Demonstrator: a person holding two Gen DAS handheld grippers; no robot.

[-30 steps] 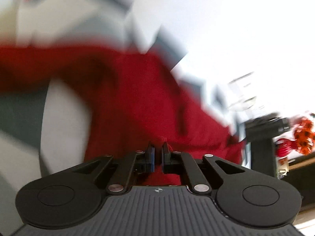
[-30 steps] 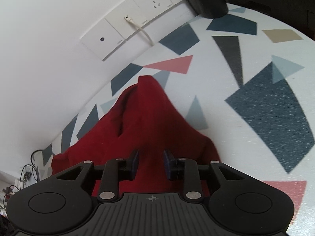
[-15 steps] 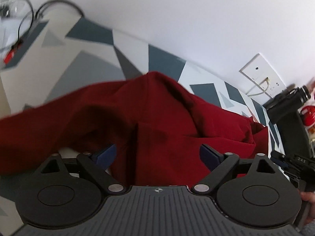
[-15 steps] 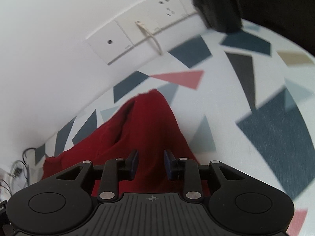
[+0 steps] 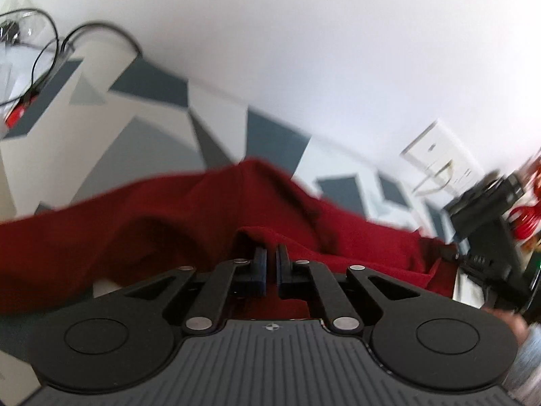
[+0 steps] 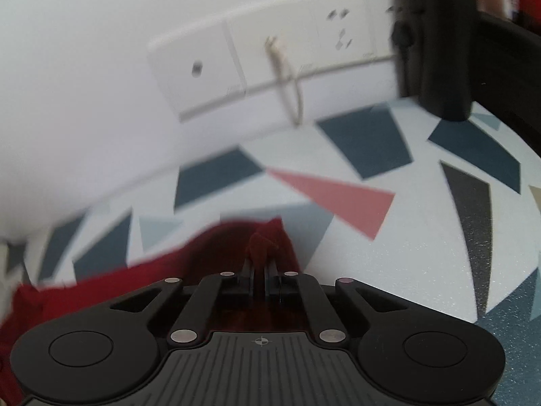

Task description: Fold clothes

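A dark red garment point(image 5: 142, 230) lies rumpled across the patterned table point(image 5: 142, 142). My left gripper point(image 5: 271, 253) is shut on a raised fold of the red cloth near its middle. In the right wrist view the same garment point(image 6: 101, 287) trails to the left, and my right gripper point(image 6: 259, 265) is shut on a bunched corner of it that sticks up between the fingertips. The cloth under both grippers is hidden by their bodies.
A white wall with a socket panel point(image 6: 257, 57) and a dangling cord point(image 6: 287, 88) stands behind the table. A black stand point(image 6: 436, 40) is at the back right; it also shows in the left wrist view point(image 5: 487, 216). Black cables point(image 5: 44, 50) lie at the far left.
My left gripper was open half a second ago and has closed on a fold of the garment. My right gripper has closed tighter on the cloth's corner and drawn it nearer the wall.
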